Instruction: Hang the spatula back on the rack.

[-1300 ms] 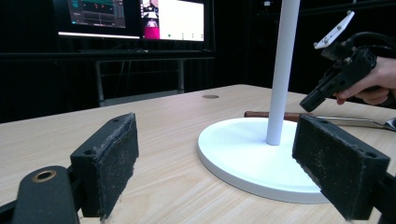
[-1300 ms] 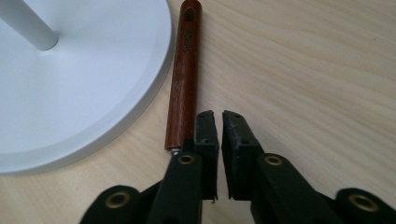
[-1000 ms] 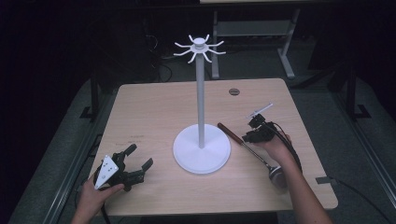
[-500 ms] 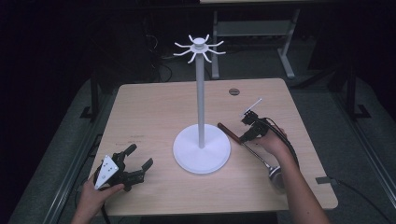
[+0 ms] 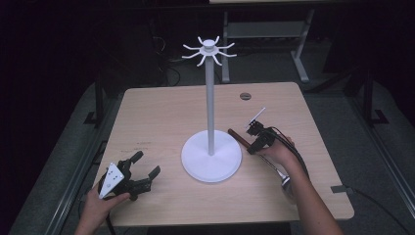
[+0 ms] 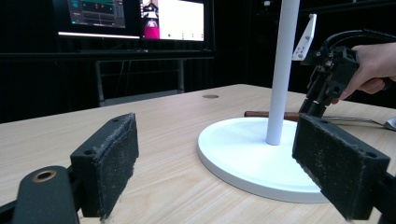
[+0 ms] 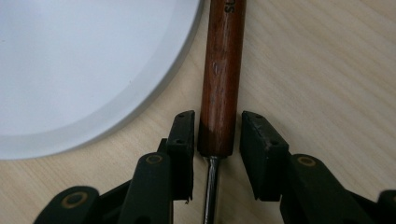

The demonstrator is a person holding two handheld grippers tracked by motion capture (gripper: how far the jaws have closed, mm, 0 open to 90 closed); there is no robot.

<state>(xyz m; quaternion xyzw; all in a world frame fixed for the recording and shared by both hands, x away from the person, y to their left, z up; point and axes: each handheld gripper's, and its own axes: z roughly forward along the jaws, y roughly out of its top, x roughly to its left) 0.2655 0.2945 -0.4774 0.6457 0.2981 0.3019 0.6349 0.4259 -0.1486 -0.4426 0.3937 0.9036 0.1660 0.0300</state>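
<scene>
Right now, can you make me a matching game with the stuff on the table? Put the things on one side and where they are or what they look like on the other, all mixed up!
Things:
1. stand
2. wooden handle
3. left gripper
4. right gripper

Descriptions:
A. fingers wide open, nothing between them
B. white, round base with a tall pole
C. lying flat on the table beside the base
D. fingers either side of the handle, with a small gap showing

Pairs: 1-B, 2-C, 3-A, 4-D
</scene>
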